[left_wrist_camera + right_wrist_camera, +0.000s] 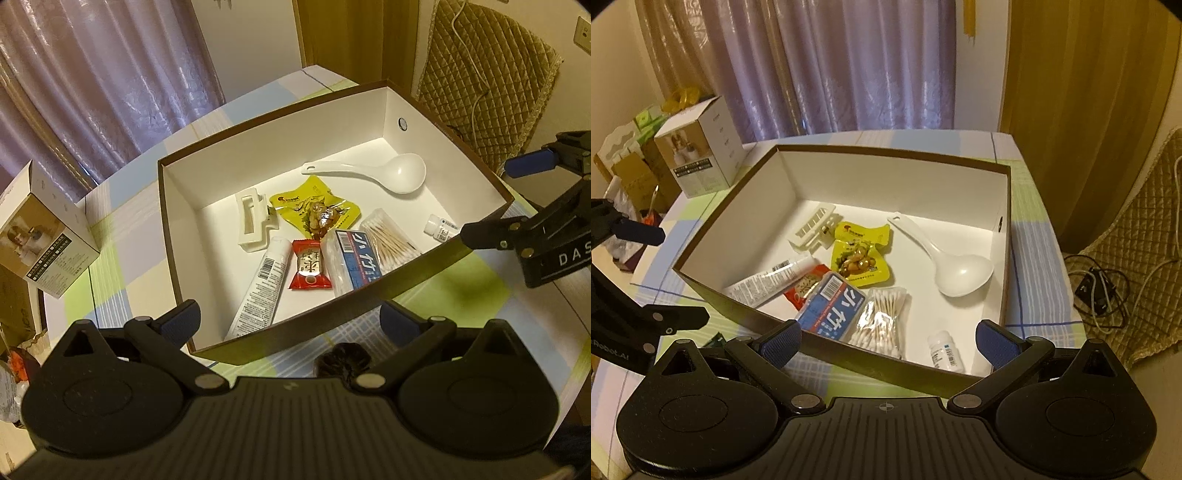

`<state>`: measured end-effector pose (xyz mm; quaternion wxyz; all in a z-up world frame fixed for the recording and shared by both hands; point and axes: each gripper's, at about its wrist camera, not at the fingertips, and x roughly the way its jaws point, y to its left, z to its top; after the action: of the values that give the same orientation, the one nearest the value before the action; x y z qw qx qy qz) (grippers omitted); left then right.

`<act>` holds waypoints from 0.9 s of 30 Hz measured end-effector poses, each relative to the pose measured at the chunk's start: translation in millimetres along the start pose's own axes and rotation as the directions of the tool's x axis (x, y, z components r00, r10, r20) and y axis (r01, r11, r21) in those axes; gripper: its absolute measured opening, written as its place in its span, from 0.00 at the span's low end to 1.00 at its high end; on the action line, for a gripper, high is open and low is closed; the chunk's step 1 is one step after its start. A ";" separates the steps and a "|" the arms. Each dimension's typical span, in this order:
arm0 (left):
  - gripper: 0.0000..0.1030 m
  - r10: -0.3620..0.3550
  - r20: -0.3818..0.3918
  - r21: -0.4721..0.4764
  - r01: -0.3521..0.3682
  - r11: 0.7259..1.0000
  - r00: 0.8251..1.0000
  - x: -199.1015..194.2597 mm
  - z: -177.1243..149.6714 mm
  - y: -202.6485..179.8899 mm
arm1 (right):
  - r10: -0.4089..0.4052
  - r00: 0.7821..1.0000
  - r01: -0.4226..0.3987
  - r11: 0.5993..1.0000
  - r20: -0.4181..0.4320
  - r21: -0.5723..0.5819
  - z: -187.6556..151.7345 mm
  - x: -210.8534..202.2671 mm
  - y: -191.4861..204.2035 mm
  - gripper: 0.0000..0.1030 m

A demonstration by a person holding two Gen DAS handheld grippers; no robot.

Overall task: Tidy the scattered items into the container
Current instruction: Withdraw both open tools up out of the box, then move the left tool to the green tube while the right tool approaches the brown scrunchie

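Beside box [897, 155]: carton [701, 147]; dark object [343, 360] before left tool [291, 325].

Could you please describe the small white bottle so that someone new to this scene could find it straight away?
Start at the big open box, brown outside and white inside, on the checked tablecloth. Look in its corner beside the bag of cotton swabs. The small bottle lies there on its side, apart from the pile, the only round white thing with a printed label and cap.

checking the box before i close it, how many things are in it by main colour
white: 4, spoon, hair clip, tube, small bottle
yellow: 1, snack pouch
red: 1, candy
blue: 1, floss box
clear: 1, cotton swabs
total: 8
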<state>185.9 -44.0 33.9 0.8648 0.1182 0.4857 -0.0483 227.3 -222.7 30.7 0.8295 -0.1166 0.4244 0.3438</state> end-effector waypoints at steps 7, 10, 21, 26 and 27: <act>0.99 0.014 0.029 -0.012 -0.013 1.000 0.999 -14.0 -8.6 1.1 | -0.010 0.999 0.009 1.000 0.043 0.028 -8.9 -13.1 7.1 1.00; 0.99 0.009 0.039 -0.021 -0.008 1.000 0.999 -21.2 -12.2 2.9 | -0.007 0.999 0.006 0.999 0.042 0.043 -11.5 -16.1 10.7 1.00; 0.99 0.018 0.061 -0.054 -0.014 0.998 0.998 -38.6 -34.9 9.9 | 0.003 0.998 -0.008 0.997 0.067 0.072 -23.8 -28.9 35.1 1.00; 0.99 0.001 0.042 -0.096 0.003 0.995 0.999 -39.6 -52.7 21.7 | -0.014 0.998 0.008 0.995 0.056 0.100 -33.2 -26.1 43.6 1.00; 0.99 -0.003 0.038 -0.106 0.007 0.994 0.999 -39.1 -56.9 24.0 | -0.022 0.998 0.016 0.994 0.053 0.105 -34.9 -25.2 45.1 1.00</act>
<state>123.1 -7.8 42.5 0.8788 0.0701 0.4713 -0.0268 165.2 -218.4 33.5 0.8488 -0.0676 0.4183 0.3162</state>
